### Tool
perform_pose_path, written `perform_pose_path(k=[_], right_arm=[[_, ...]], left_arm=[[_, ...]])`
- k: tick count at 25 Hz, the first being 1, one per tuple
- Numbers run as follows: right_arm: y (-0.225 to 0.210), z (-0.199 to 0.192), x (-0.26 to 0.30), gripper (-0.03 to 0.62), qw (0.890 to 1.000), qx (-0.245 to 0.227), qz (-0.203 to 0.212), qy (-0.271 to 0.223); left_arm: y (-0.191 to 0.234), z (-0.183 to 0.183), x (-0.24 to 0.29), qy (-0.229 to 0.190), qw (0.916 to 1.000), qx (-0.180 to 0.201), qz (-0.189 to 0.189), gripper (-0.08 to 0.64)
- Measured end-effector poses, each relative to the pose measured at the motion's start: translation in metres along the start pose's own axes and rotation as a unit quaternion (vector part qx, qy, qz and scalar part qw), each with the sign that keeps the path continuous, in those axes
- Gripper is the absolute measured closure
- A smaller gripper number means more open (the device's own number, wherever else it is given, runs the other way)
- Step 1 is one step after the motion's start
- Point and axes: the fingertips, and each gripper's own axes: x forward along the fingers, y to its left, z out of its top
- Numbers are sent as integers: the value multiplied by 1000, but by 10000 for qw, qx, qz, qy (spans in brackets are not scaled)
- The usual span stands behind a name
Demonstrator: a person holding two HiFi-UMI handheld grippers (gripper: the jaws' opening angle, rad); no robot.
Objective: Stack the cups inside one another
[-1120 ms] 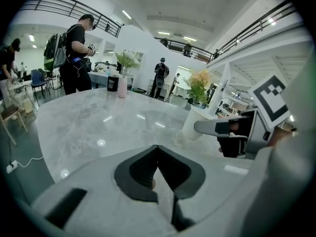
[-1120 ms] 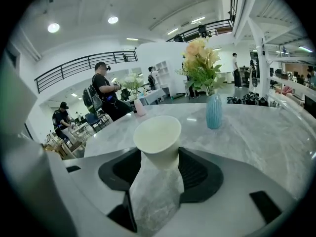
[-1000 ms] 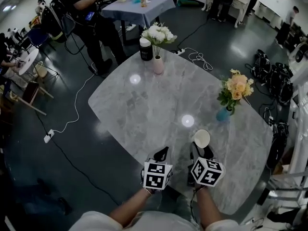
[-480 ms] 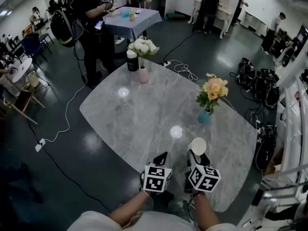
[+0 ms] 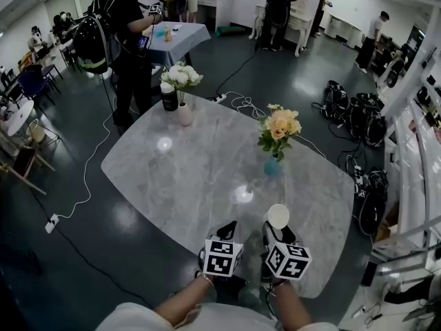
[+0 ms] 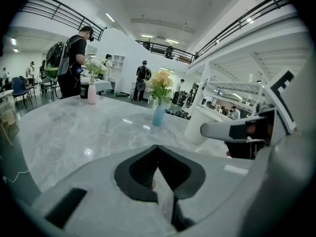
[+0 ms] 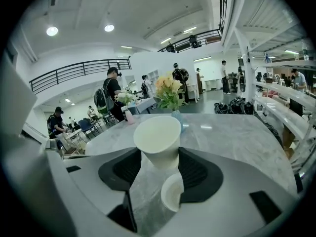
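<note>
A white paper cup (image 5: 278,216) stands upright between the jaws of my right gripper (image 5: 279,229), which is shut on its sides just above the near right part of the marble table (image 5: 193,171). In the right gripper view the cup (image 7: 158,139) fills the gap of the right gripper (image 7: 158,157). A second white cup (image 7: 173,192) shows below it, mouth toward the camera, seemingly lying on the tabletop. My left gripper (image 5: 229,226) hovers beside it at the left, shut and empty, with its tips meeting (image 6: 157,148). The held cup (image 6: 200,125) shows to its right.
A blue vase of yellow flowers (image 5: 273,164) stands just beyond the cup. A pink vase of white flowers (image 5: 185,112) and a dark jar (image 5: 169,96) sit at the table's far end. The near table edge runs under my hands. People and cables are on the floor behind.
Both grippers have moved to the right and nearer along the table, the cup staying in the right jaws. The blue vase now lies straight beyond the cup.
</note>
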Motion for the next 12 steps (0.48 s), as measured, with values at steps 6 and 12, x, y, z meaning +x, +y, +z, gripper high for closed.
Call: perform_pose_path(k=[6,12], right_arm=[[-14,-10,-16,367,9998,112,-155,7],[-26,-21,-26,367,9993,219,-293,32]], left_arm=[[-15,-6,4,53,9999,101,-125,565],[-31,-14,9,212,9991,231,-299,565]])
